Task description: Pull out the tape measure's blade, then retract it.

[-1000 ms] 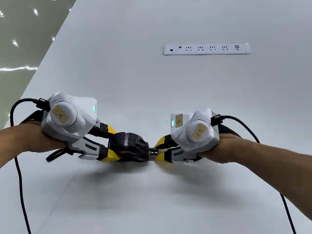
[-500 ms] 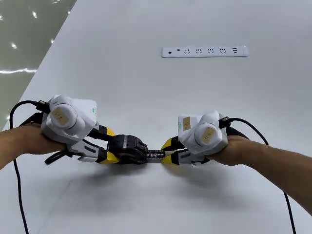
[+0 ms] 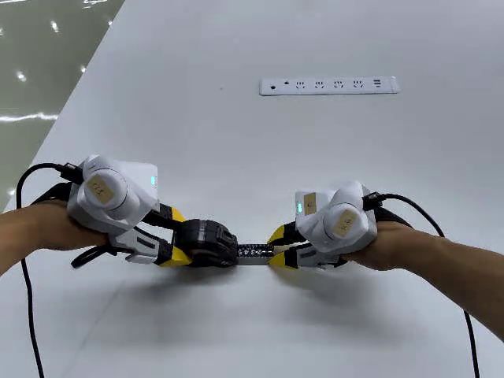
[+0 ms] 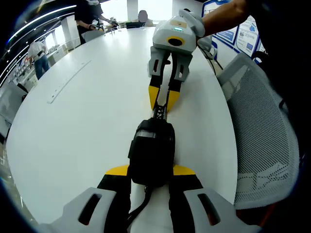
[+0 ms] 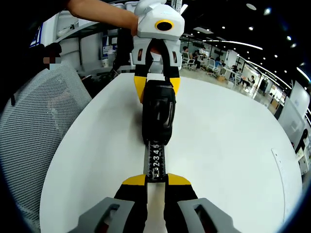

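tape measure (image 3: 206, 242): black-bodied, seen low and left of centre in the head view, at the surface of the white bench (image 3: 236, 150); whether it rests on the bench cannot be told.
left gripper (image 3: 178, 235): its yellow-tipped jaws are clamped on the two sides of the tape measure, reached from the left of the frame; it is held in a hand (image 3: 49, 224) at the left edge.
blade (image 3: 255, 252): a short length is seen out of the tape measure, running toward the right of the frame; the numerals 2 to 5 can be read on it in the right gripper view.
right gripper (image 3: 276, 247): its jaws are closed on the blade's free end, just right of centre in the head view; bare blade is left between these jaws and the tape measure.
power strip (image 3: 328, 84): white, laid flat in the upper middle of the head view, well apart from both grippers.
mesh chair (image 4: 265, 121): grey, seen at the right of the left gripper view, beside the bench.
cable (image 3: 27, 268): black, trailed from the left gripper down the lower left of the head view.
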Demonstrator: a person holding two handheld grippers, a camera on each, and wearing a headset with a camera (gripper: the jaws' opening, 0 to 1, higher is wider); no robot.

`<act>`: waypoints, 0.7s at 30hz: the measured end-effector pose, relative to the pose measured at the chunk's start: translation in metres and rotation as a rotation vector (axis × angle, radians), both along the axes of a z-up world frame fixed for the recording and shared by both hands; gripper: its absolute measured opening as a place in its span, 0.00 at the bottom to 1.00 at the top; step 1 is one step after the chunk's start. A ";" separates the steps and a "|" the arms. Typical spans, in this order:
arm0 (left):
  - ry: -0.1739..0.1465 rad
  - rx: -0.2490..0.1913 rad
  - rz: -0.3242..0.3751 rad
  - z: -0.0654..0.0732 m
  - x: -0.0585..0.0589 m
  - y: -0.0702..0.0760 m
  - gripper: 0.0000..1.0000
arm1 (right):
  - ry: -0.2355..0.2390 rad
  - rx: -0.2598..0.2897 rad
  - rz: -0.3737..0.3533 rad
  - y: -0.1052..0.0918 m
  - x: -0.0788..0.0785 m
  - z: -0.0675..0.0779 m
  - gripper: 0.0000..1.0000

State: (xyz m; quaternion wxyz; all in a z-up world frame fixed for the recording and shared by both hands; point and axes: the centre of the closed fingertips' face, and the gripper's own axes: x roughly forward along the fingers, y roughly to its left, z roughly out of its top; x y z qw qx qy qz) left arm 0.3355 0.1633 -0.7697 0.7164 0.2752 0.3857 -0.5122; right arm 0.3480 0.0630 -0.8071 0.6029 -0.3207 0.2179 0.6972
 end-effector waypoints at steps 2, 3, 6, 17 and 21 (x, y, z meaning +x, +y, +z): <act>0.002 0.001 0.000 0.000 0.000 0.000 0.24 | -0.001 -0.002 -0.003 -0.002 0.000 0.000 0.08; 0.003 0.002 -0.002 0.000 0.000 0.000 0.24 | 0.000 -0.002 -0.004 -0.003 0.000 0.000 0.08; 0.005 0.003 -0.005 0.000 0.000 0.000 0.24 | 0.001 -0.003 -0.008 -0.006 0.000 0.000 0.08; 0.005 0.002 -0.006 0.000 -0.001 -0.001 0.24 | 0.005 -0.013 -0.018 -0.021 0.001 0.000 0.08; 0.009 0.002 -0.006 -0.001 0.000 -0.001 0.24 | 0.005 -0.018 -0.022 -0.027 0.002 0.000 0.08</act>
